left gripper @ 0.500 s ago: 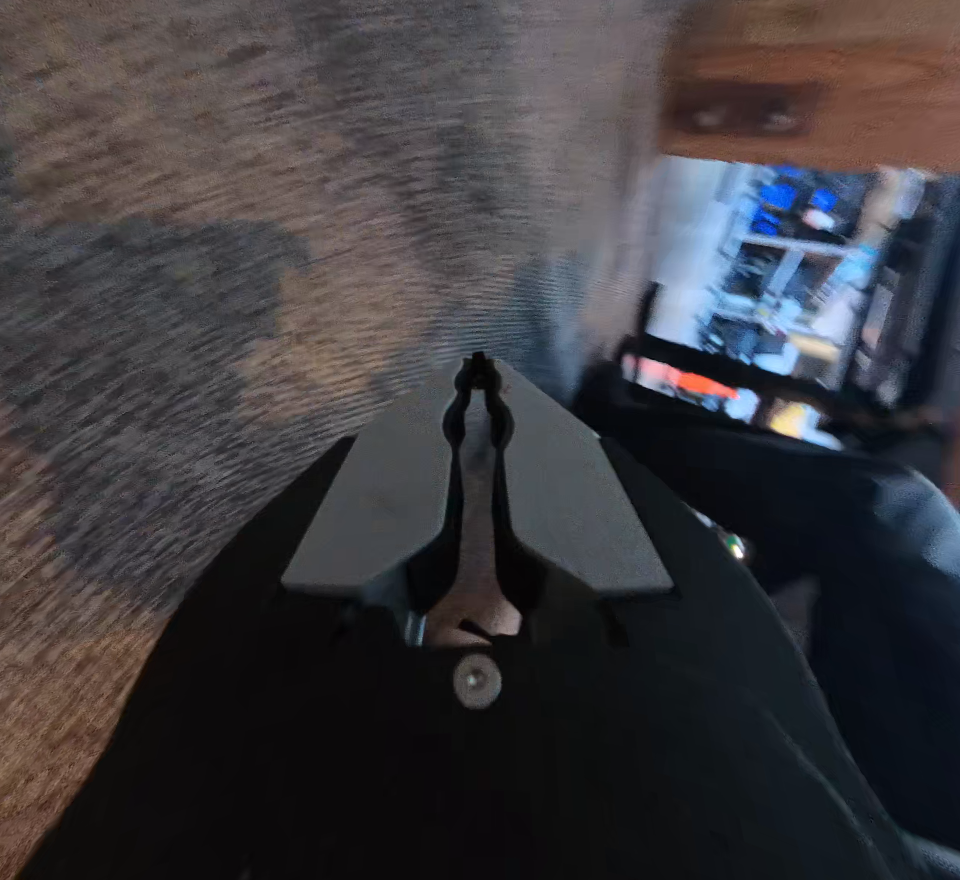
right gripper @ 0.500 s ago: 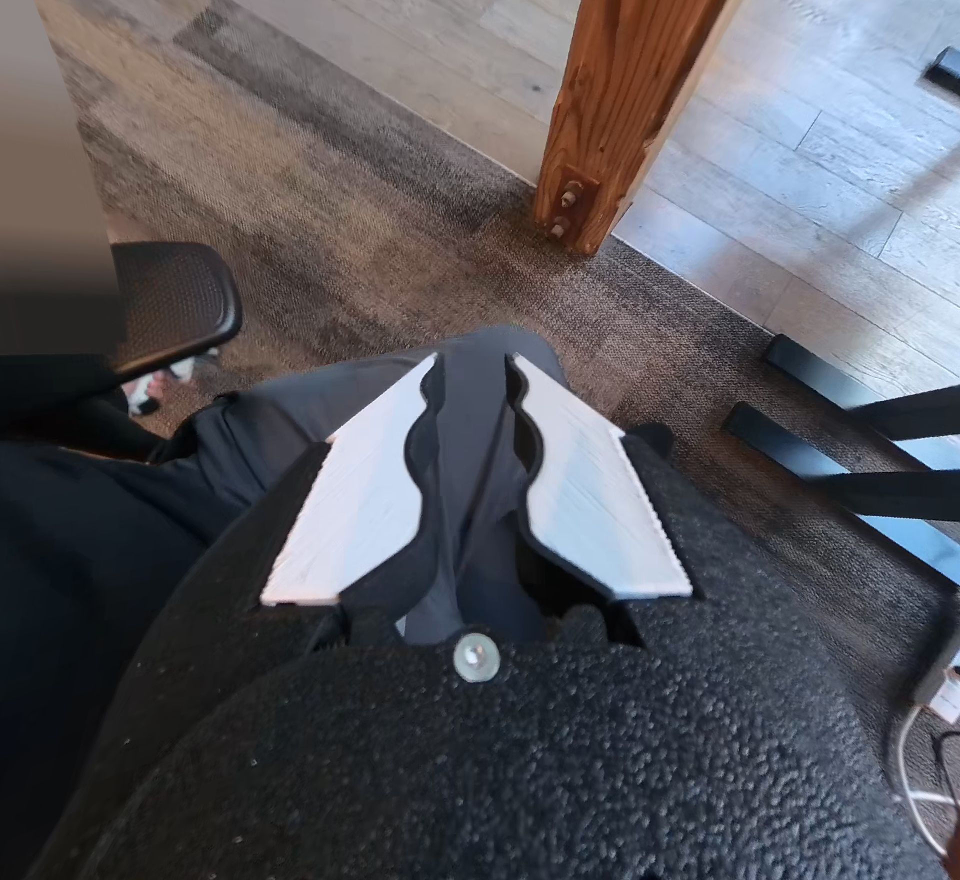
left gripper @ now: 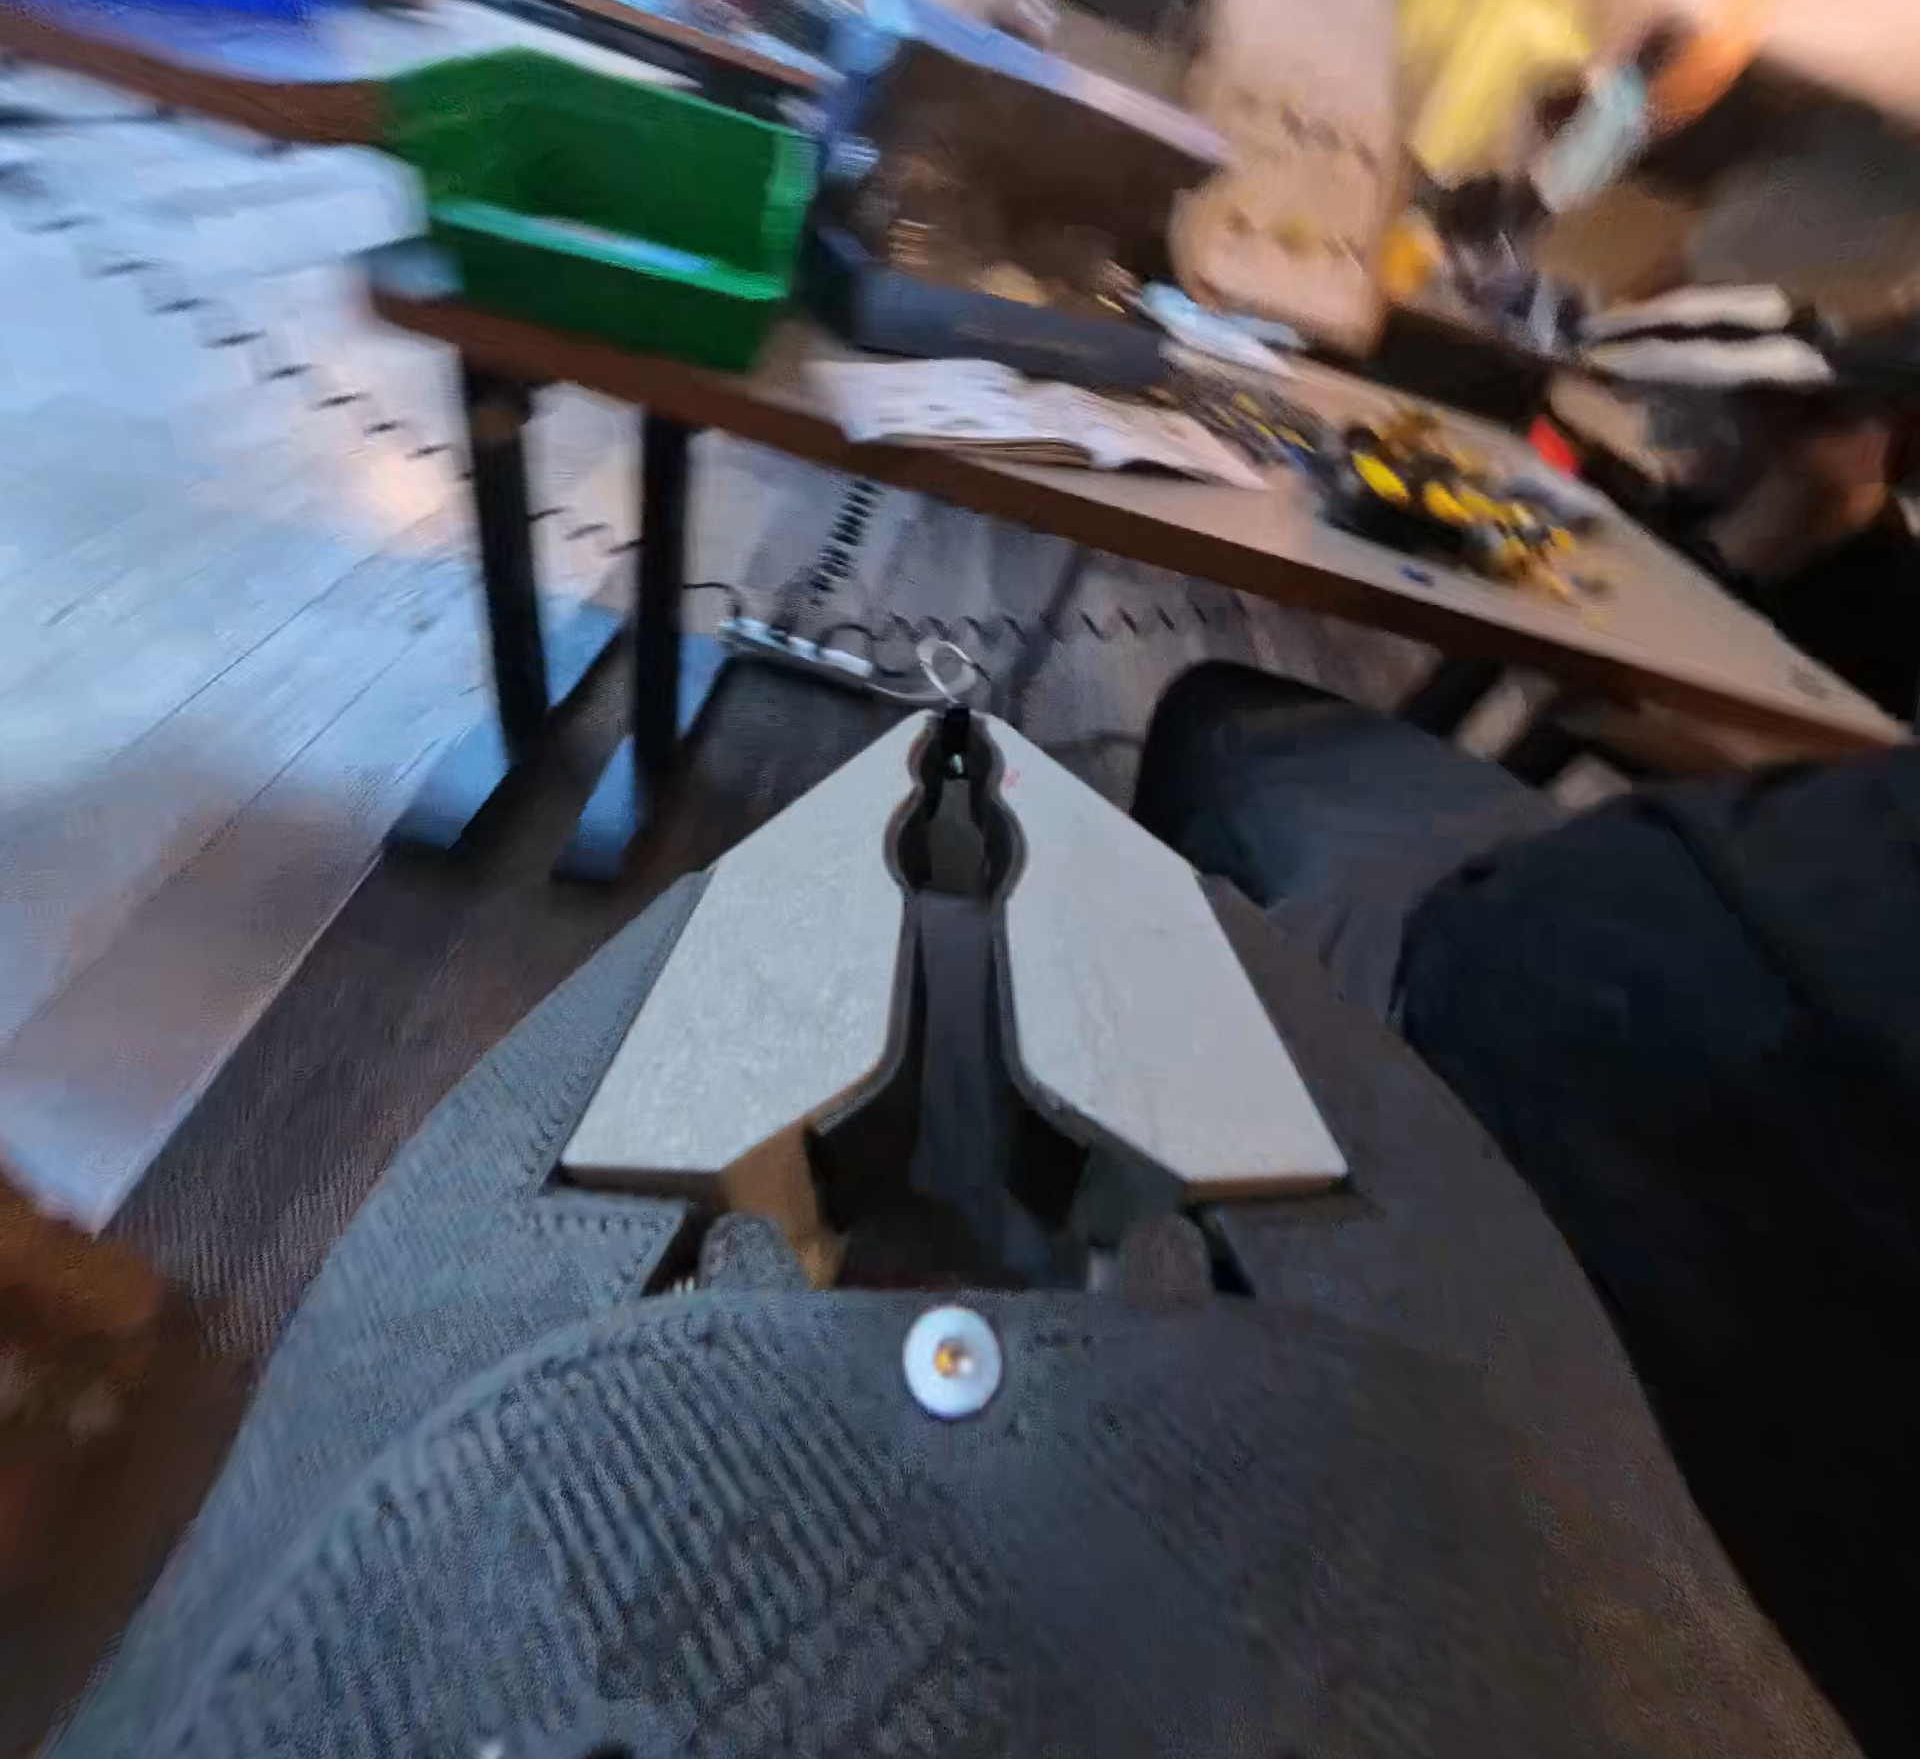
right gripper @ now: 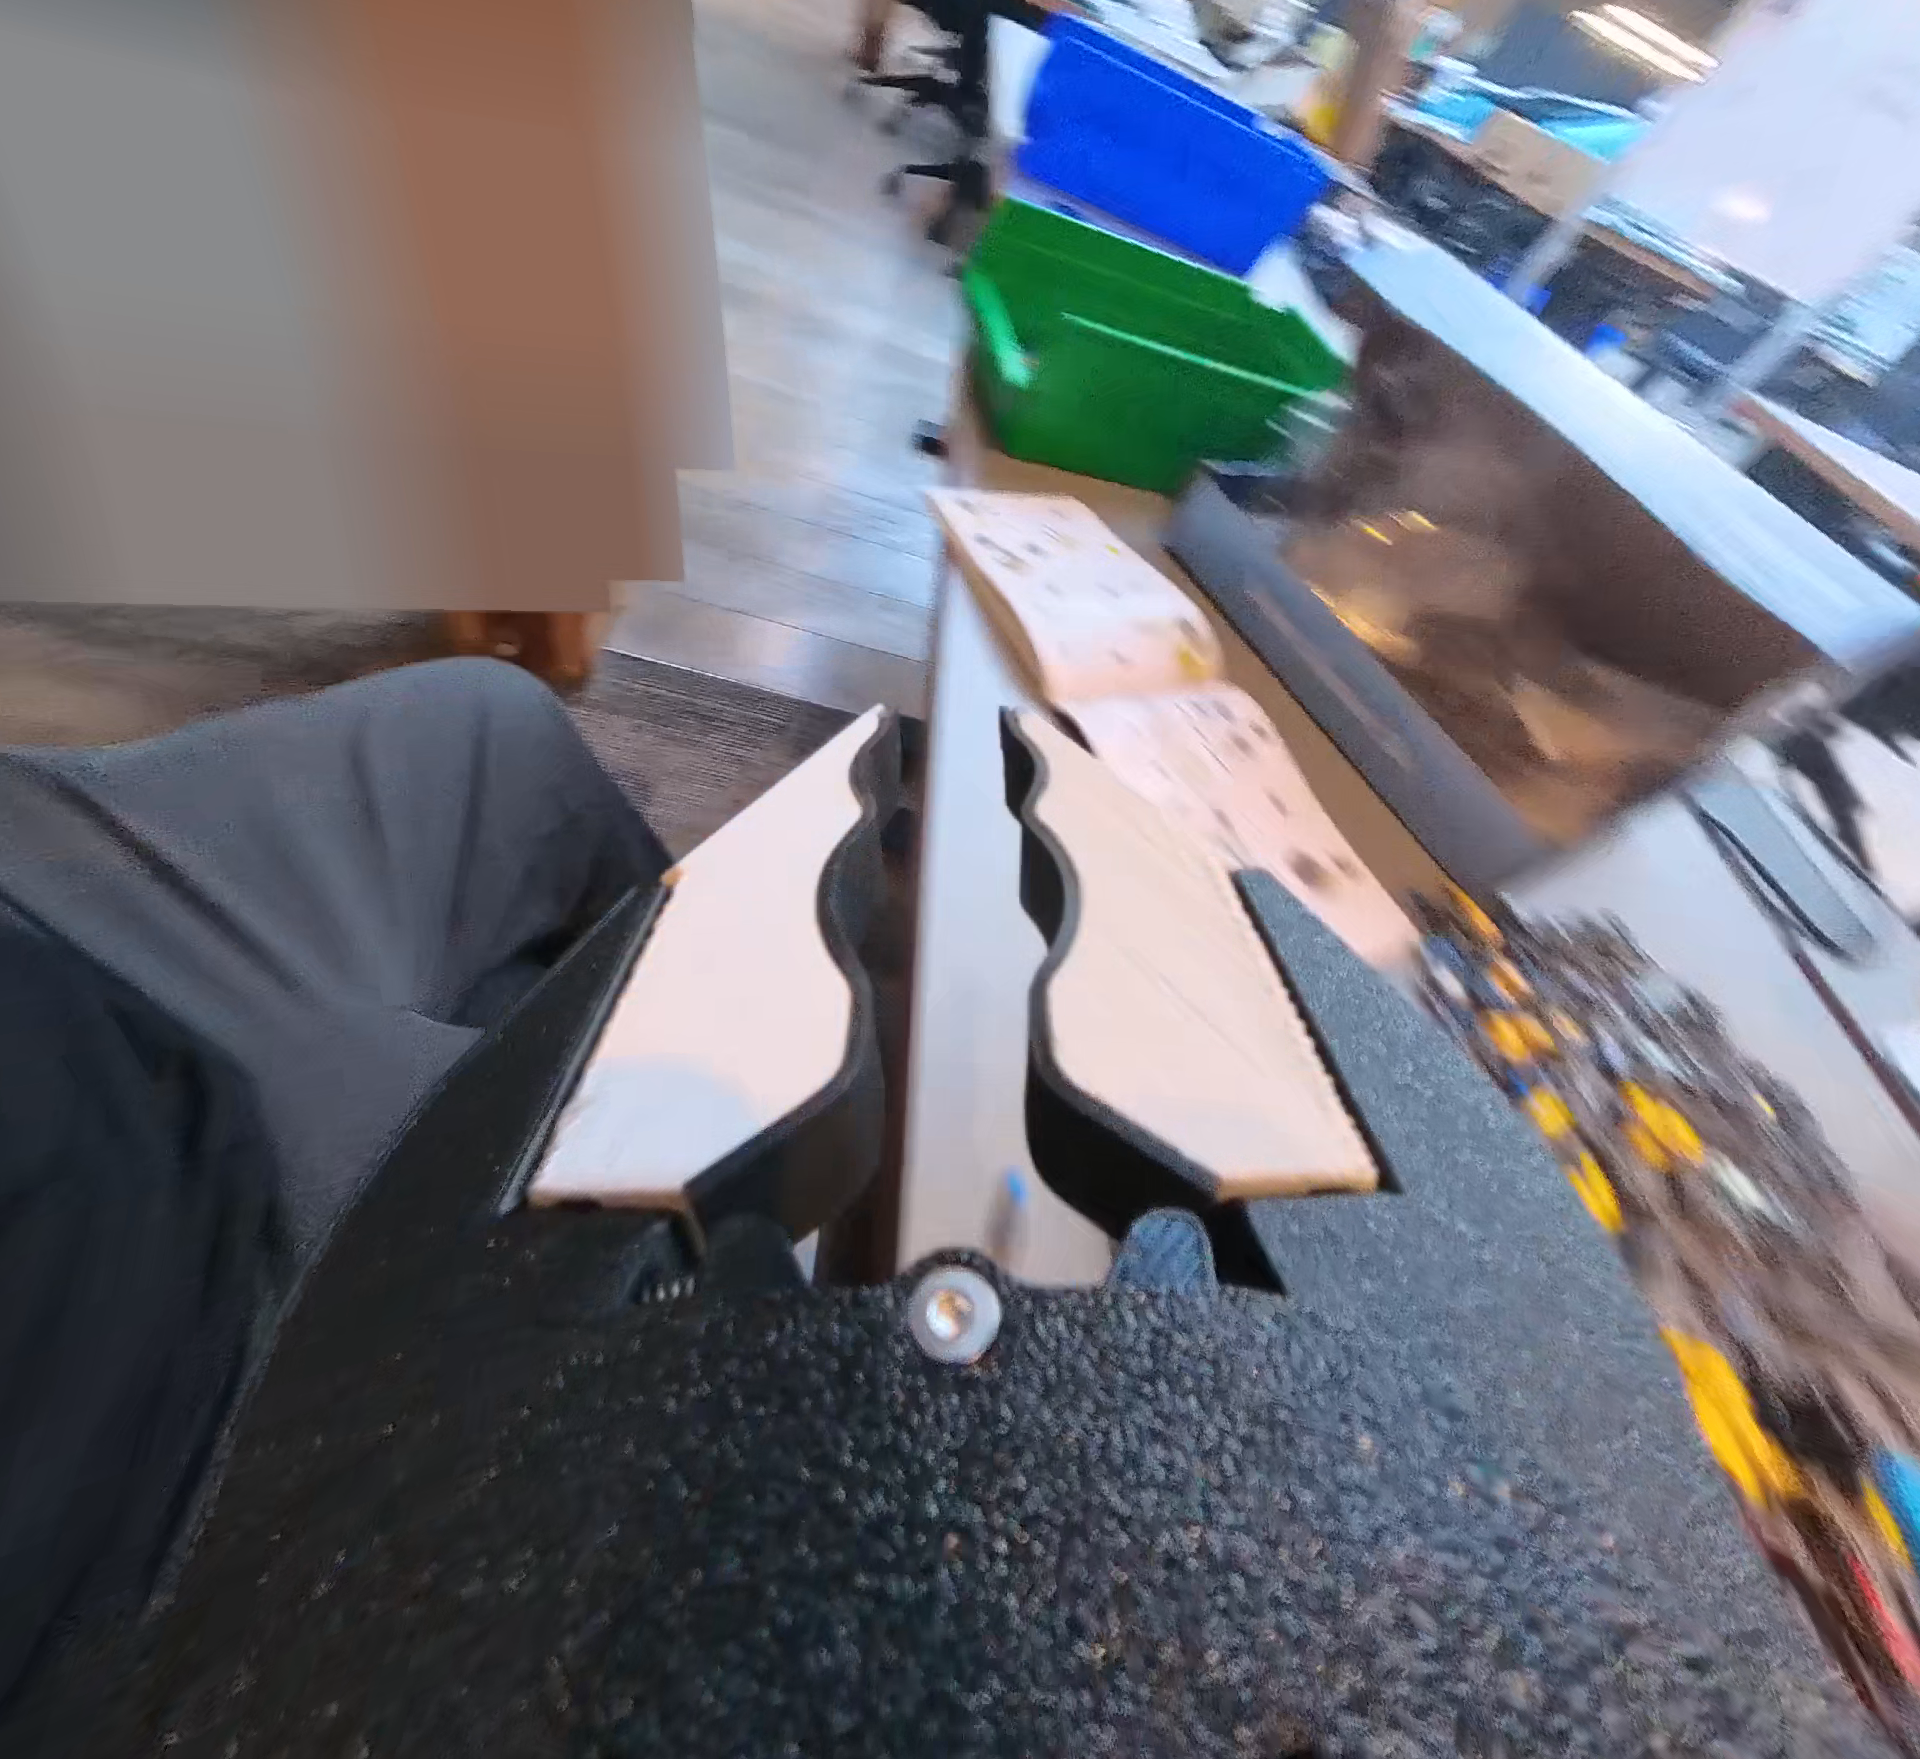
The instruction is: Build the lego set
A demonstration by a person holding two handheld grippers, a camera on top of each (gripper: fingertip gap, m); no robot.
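My left gripper [left gripper: 951, 733] is shut and empty. It hangs in the air below and in front of a wooden table [left gripper: 1195, 530], beside a person's dark-trousered knee [left gripper: 1351, 826]. On the table lie an open booklet [left gripper: 997, 416] and a pile of small yellow and black parts [left gripper: 1444, 488]. My right gripper [right gripper: 948, 733] is open and empty, and the table's near edge [right gripper: 951, 930] shows between its fingers. The booklet [right gripper: 1070, 587] lies just past its right finger, and the parts pile [right gripper: 1621, 1117] is at the right. Both views are motion-blurred.
A green bin [left gripper: 603, 192] [right gripper: 1122, 359] stands at the table's far end, with a blue bin [right gripper: 1153, 130] behind it. A dark box [right gripper: 1507, 587] lies along the table's back. Black table legs [left gripper: 509, 546] and a power strip [left gripper: 800, 649] are on the floor. The person's grey trouser leg [right gripper: 312, 826] fills the right wrist view's left side.
Both grippers have swung up from facing the carpet and the wooden post to facing the table. The left stays shut and the right stays open.
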